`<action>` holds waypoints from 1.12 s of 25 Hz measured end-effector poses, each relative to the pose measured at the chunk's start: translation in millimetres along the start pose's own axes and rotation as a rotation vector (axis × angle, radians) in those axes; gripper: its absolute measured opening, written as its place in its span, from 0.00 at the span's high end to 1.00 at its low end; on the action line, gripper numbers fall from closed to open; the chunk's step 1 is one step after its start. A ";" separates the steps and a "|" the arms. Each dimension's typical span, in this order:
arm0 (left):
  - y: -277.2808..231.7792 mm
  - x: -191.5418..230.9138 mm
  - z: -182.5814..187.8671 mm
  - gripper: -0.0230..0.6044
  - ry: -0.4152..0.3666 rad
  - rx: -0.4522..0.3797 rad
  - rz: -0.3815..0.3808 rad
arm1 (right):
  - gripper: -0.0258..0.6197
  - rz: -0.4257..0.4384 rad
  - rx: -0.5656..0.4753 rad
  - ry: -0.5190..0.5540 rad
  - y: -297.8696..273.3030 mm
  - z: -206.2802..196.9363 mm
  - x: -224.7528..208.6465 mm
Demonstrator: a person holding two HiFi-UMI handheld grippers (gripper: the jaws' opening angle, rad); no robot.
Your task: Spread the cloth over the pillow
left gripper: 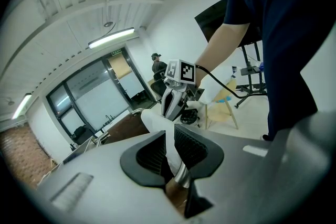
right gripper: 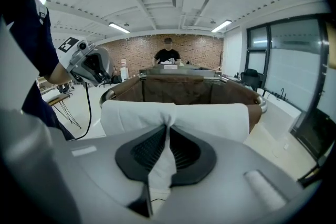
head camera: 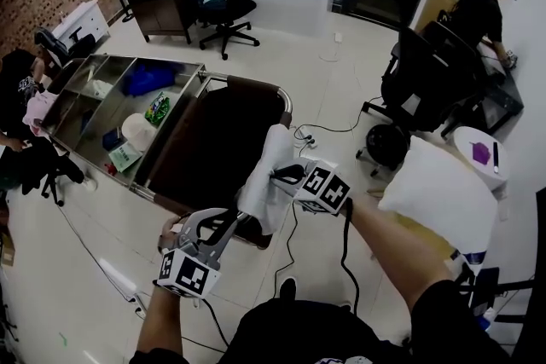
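Bright ceiling strip lights, fisheye edges, sharp

L tongs (head camera: pixel 223 228) near body, R tongs (head camera: pixel 283 175) ahead, arms fwd, both nipped onto cloth (head camera: pixel 270 156).

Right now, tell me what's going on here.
A person holds a gripper in each hand. The left gripper and the right gripper are both shut on a white cloth, held up by a brown-lined cart. The white pillow lies apart at the person's right, not yet covered.
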State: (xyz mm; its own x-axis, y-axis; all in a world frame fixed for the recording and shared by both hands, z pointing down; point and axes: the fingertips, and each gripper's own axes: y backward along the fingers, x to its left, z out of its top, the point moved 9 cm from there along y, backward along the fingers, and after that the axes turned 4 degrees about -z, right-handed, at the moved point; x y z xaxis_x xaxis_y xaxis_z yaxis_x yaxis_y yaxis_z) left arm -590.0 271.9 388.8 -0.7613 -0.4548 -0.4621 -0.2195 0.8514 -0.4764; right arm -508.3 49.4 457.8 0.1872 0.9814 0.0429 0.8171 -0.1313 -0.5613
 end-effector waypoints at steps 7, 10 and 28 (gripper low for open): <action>-1.5 8.9 0.9 0.90 0.008 0.003 0.016 | 0.93 -0.080 0.006 0.079 11.6 5.1 9.4; -4.0 12.6 5.0 0.90 -0.006 -0.006 0.019 | 0.93 -0.108 0.000 0.132 22.7 14.2 12.4; -50.4 58.3 22.0 0.79 -0.130 0.010 -0.062 | 0.94 -0.337 -0.134 0.282 139.2 50.2 25.4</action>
State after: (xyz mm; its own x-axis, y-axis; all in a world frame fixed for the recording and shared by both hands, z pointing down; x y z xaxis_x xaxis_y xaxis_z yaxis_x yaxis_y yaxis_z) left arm -609.8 196.8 369.4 -0.6607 -0.5374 -0.5241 -0.2574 0.8180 -0.5144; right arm -417.2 63.1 339.2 0.0251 0.8984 0.4385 0.9177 0.1534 -0.3666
